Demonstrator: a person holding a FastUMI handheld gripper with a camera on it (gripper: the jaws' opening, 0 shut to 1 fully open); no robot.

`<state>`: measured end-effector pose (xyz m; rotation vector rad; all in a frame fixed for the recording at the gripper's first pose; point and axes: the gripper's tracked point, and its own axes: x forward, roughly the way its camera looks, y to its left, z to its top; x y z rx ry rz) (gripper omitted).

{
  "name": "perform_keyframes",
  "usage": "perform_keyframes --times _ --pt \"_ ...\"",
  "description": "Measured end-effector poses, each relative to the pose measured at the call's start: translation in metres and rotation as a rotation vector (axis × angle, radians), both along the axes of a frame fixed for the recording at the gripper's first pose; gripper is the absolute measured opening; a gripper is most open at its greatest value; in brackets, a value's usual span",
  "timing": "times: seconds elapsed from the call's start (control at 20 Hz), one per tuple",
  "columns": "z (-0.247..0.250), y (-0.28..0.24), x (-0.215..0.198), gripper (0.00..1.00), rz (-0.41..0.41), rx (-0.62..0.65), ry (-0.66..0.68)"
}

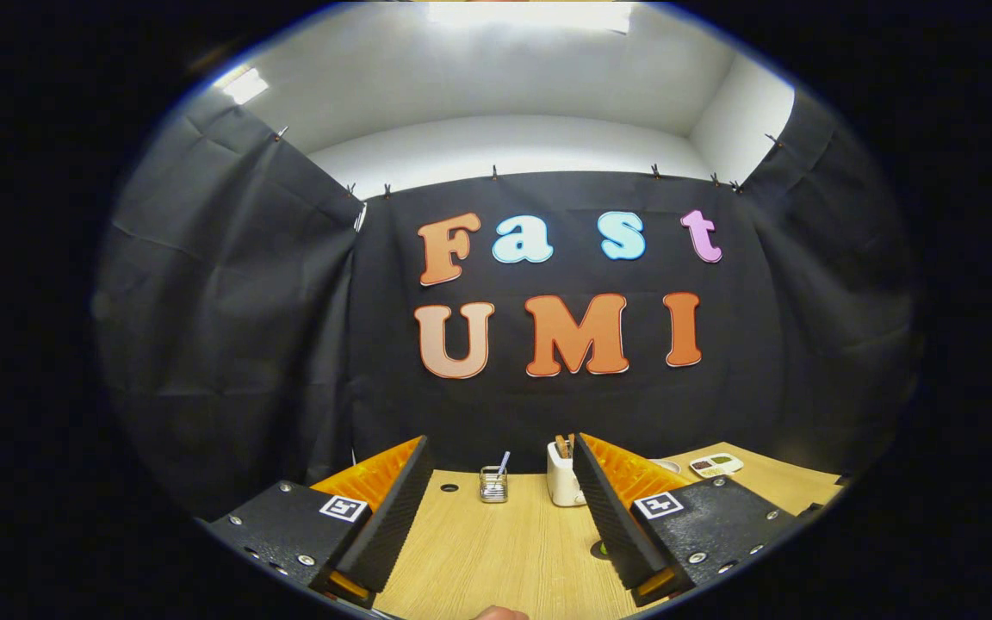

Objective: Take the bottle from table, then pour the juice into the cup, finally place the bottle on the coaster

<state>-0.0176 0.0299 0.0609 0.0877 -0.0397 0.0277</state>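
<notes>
So the gripper [500, 495] hangs over the wooden table [496, 560] with its fingers spread wide apart and nothing between them. Beyond the fingertips, back by the black cloth wall, sit a small glass jar [492, 485] with a straw-like stick in it and a white holder [562, 484] (wooden bits poking out). A little divided dish [716, 465] sits off to the right. Can't make out the bottle, cup or coaster from here.
</notes>
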Motion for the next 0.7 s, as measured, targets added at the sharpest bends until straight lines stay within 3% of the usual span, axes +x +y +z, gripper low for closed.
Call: perform_keyframes --times 0.7 --pt "0.0021 -0.0108 0.0012 0.97 0.001 -0.004 -0.031"
